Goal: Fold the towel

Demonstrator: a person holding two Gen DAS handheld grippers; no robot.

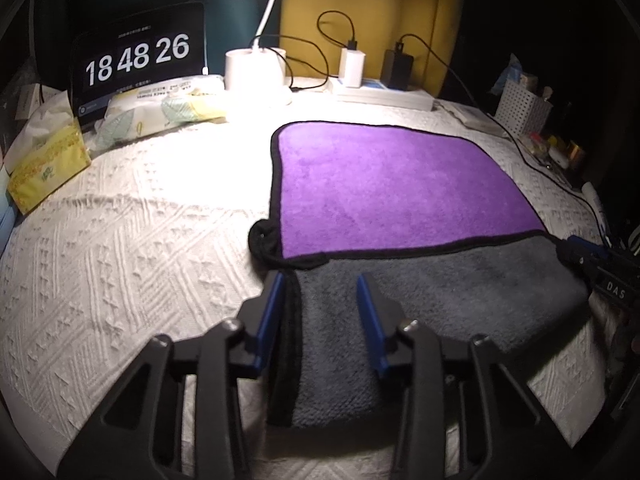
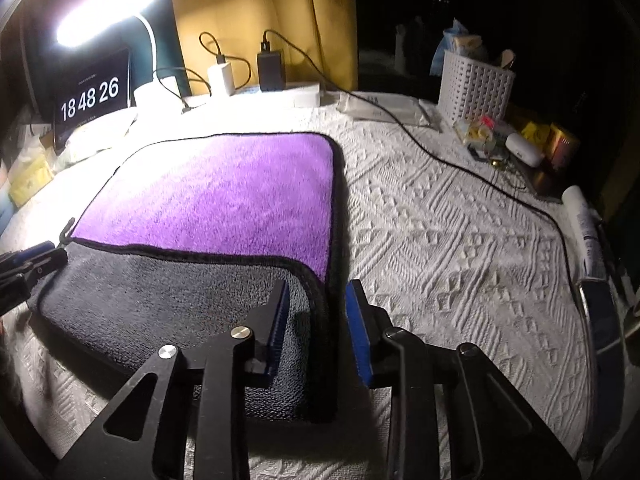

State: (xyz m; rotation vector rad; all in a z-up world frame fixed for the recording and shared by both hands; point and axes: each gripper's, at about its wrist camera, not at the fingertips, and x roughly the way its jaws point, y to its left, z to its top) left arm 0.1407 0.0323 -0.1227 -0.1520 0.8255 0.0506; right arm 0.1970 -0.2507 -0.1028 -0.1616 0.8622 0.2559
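Note:
A towel, purple point(image 1: 396, 184) on one face and grey on the other, with black edging, lies on a white textured cloth point(image 1: 120, 248). Its near part is folded over, so a grey flap point(image 1: 432, 296) covers the purple. It also shows in the right wrist view point(image 2: 224, 196). My left gripper point(image 1: 320, 284) is open, its jaws astride the flap's left edge. My right gripper point(image 2: 316, 292) is open, its jaws astride the flap's right edge. Each gripper shows in the other's view: the right one point(image 1: 592, 260), the left one point(image 2: 28, 264).
At the back stand a clock screen point(image 1: 136, 58), a lit lamp point(image 2: 104, 12), chargers point(image 2: 272, 70) on a power strip, tissue packs point(image 1: 44, 164) and a white basket point(image 2: 476, 84). A black cable point(image 2: 460, 168) crosses the cloth to the right of the towel.

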